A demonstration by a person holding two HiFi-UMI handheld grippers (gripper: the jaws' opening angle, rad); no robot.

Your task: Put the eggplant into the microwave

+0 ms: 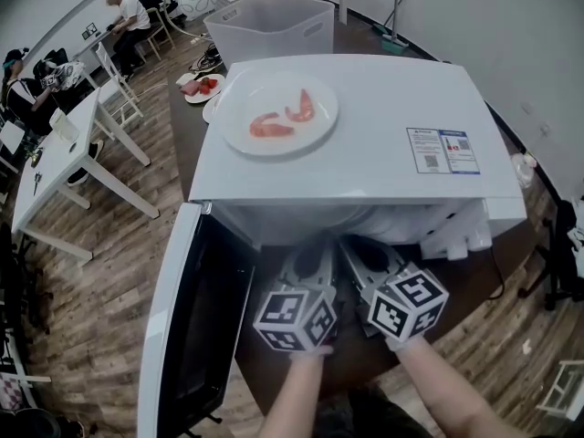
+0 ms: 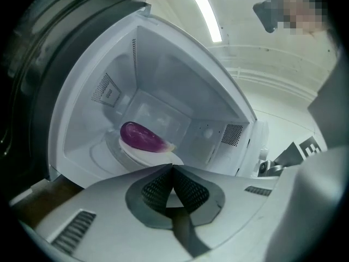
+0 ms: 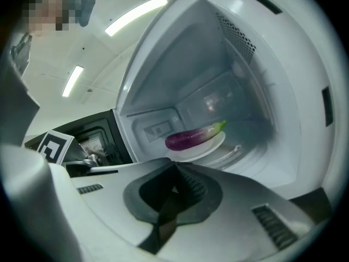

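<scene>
A purple eggplant (image 2: 143, 137) (image 3: 192, 136) with a green stem lies on a white plate (image 3: 210, 148) inside the open white microwave (image 1: 356, 167). Both grippers sit side by side just outside the cavity's mouth, pointing in. My left gripper (image 2: 172, 169) is shut with nothing between its tips. My right gripper (image 3: 175, 166) is shut and empty too. In the head view the left gripper (image 1: 308, 261) and right gripper (image 1: 365, 255) show below the microwave's front edge, their marker cubes nearest me.
The microwave door (image 1: 187, 327) hangs open to the left. A plate with shrimp (image 1: 279, 115) rests on top of the microwave. Behind stand a translucent bin (image 1: 274, 27) and a plate of food (image 1: 203, 87). People sit at white tables (image 1: 64, 144) at far left.
</scene>
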